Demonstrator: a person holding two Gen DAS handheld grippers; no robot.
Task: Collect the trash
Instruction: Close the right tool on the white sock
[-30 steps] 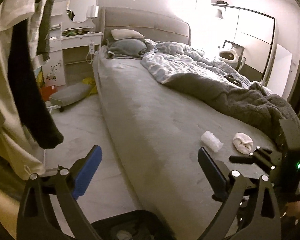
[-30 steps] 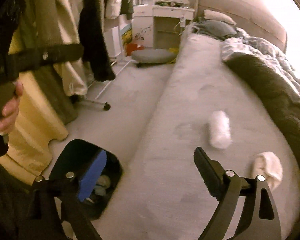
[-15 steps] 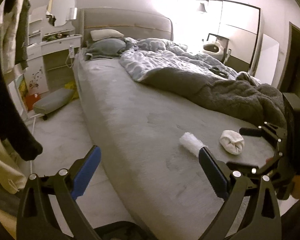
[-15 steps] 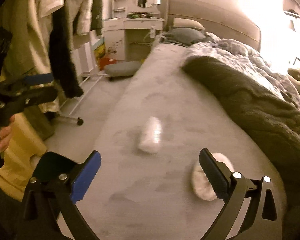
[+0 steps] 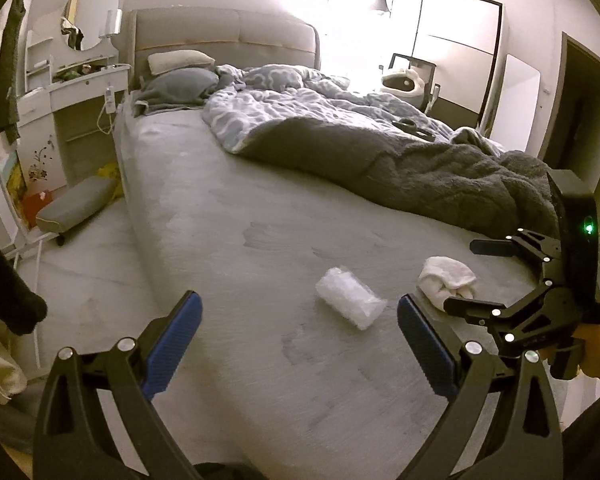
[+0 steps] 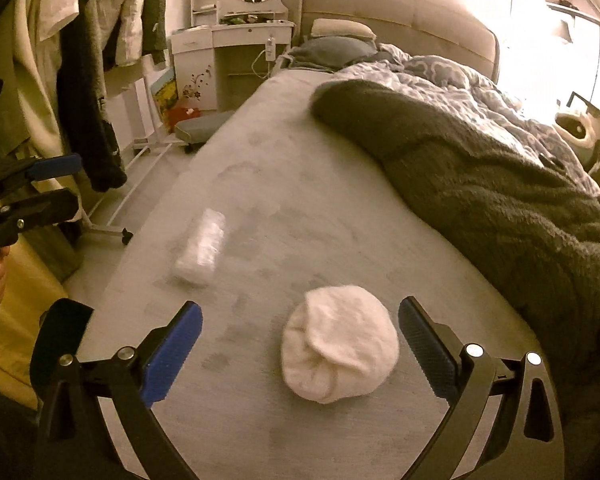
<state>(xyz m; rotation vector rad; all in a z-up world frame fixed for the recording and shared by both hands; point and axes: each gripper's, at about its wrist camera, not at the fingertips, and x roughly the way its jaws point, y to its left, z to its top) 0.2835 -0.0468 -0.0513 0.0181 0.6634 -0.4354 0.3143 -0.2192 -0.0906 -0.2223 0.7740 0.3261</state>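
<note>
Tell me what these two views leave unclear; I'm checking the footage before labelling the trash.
- Clear plastic wrap: motion-blurred in the right wrist view, so its make-up is unclear there.
- White wad: partly behind the right claw in the left wrist view; sock or tissue, cannot tell.
- Dark bin rim: cut off behind the claw frame, contents hidden.
- Dresser top: items too small.

plastic wrap (image 6: 201, 249) blurred, black bin (image 6: 60, 344) half hidden
</note>
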